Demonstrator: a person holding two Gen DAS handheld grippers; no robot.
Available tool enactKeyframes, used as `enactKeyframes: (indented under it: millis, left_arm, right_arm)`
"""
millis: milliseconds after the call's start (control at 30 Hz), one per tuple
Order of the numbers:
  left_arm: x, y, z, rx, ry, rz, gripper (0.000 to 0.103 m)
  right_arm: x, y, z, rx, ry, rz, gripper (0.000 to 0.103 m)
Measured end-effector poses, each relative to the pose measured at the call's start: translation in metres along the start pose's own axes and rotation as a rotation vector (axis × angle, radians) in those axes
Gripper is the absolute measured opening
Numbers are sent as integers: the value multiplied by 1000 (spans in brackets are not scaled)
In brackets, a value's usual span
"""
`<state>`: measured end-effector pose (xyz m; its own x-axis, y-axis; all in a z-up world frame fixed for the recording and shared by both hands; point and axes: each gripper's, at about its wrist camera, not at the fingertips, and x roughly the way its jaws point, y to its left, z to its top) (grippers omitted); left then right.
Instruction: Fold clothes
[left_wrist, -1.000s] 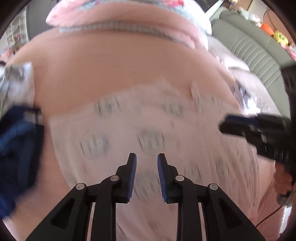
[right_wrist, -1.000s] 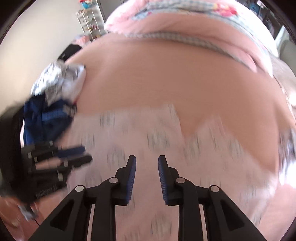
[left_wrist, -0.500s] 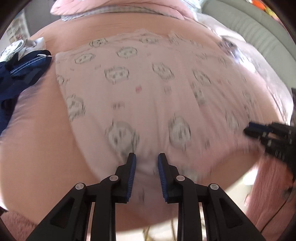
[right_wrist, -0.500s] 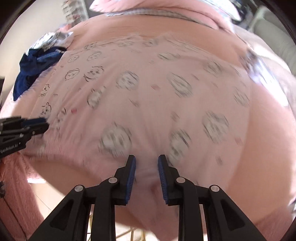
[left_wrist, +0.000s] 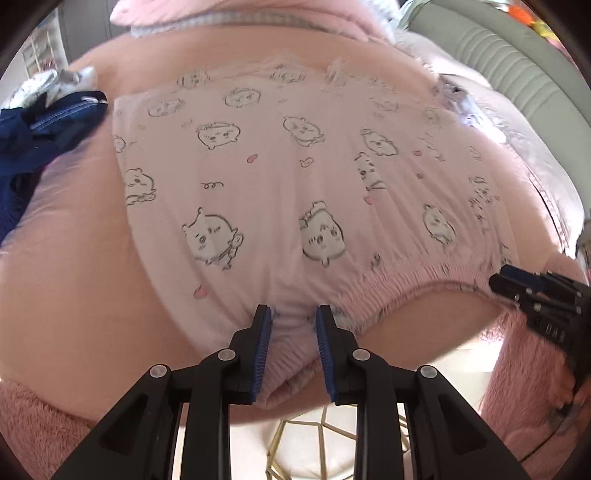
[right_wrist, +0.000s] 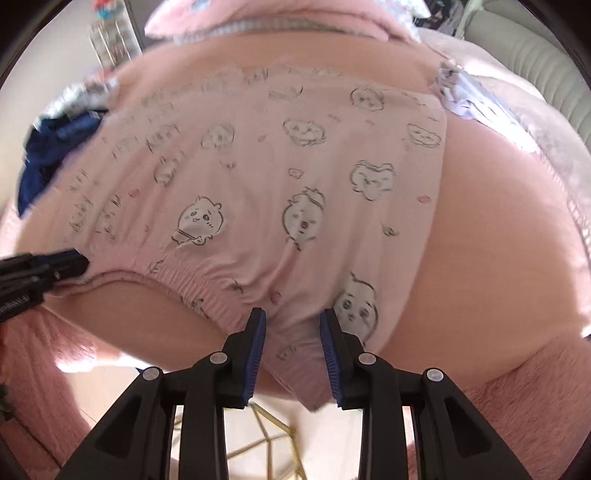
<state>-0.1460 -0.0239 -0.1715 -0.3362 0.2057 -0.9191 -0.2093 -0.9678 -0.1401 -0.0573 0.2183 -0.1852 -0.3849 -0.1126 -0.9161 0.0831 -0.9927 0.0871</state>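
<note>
The pink pants (left_wrist: 288, 177) lie flat on the pink bed (left_wrist: 74, 258), waistband at the near edge. My left gripper (left_wrist: 291, 347) is at 1 end of the waistband, my right gripper (right_wrist: 291, 347) at the other. Both jaws are opening — the cloth is between the pads, which no longer press it. A blue garment (left_wrist: 33, 140) lies beside, at the left.

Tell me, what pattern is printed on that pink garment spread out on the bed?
Small outlined cartoon animal faces with tiny pink hearts, on the pale pink garment; sharpest in the left wrist view.
</note>
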Motion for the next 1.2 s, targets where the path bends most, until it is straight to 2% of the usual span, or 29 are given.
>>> enactKeyframes:
  millis: [67,167,233,300,400,500,633,667,700,733,833,867,933,1067,1133,1200]
  left_arm:
    - [-2,6,-5,-29,15,-21,28]
    - [-7,8,-8,-33,27,-22,28]
    - [-6,6,-8,-19,32,-8,29]
    - [-12,6,-8,-30,23,-6,29]
    - [-21,8,-9,-65,-13,-26,29]
    - [-23,8,-6,-83,-33,-60,29]
    - [-18,7,-1,-98,-18,-79,29]
    - [-18,8,-1,-99,-15,-85,29]
    - [-17,8,-2,-99,-13,-90,29]
    - [-16,8,-2,-101,-7,-91,29]
    - [-16,9,-5,-104,-3,-94,29]
    - [-18,7,-4,-98,-12,-120,29]
    - [-22,-5,2,-74,-35,-204,29]
    - [-23,-56,16,38,-79,-353,29]
    - [-15,-85,22,103,-74,-396,29]
    - [-2,-118,25,204,-39,-390,29]
  right_arm:
    - [-6,-16,-4,69,10,43,33]
    - [-13,-23,-7,83,16,-1,32]
    - [-17,-25,-9,94,28,-19,39]
    - [-20,-31,-11,129,44,-20,40]
    - [-25,-49,-15,208,12,59,40]
    - [-20,-58,-12,267,20,203,40]
    - [-12,-55,-1,272,25,235,42]
    - [-12,-53,2,265,22,242,40]
    - [-11,-51,2,251,23,242,28]
    - [-12,-50,1,234,23,230,24]
    - [-16,-49,-2,219,16,218,15]
    - [-18,-52,-2,230,11,229,14]
    - [-19,-58,3,253,-2,258,11]
    - [-25,-72,11,303,-46,327,11]
    - [-26,-77,11,323,-57,326,11]
    - [-24,-85,4,351,-46,283,11]
